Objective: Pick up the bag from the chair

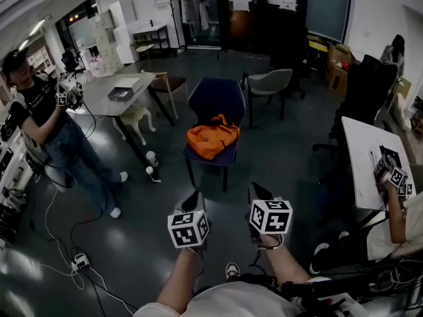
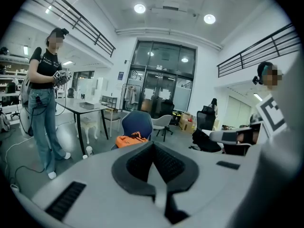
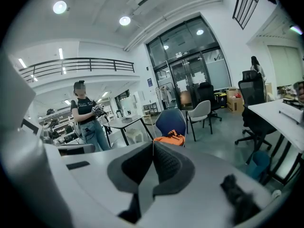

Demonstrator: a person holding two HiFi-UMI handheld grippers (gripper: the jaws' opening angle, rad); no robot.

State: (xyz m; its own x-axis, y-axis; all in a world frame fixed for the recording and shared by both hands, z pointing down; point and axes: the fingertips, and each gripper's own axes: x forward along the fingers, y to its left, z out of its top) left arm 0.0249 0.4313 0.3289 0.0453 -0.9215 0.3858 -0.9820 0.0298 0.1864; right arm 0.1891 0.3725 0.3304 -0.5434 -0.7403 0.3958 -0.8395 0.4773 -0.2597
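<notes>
The chair [image 1: 216, 101] is seen ahead of both grippers, well apart from them. The bag [image 1: 211, 137] is laid on its seat. The left gripper [image 1: 193, 198] and right gripper [image 1: 259, 192] are held side by side, jaws closed on nothing.

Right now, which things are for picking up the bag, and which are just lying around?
For the job: orange bag, blue chair under it, left gripper, right gripper.
Just lying about: grey chair, grey table, cardboard boxes, power strip.

A person [image 1: 49, 124] stands beside a grey table [image 1: 99, 100].
</notes>
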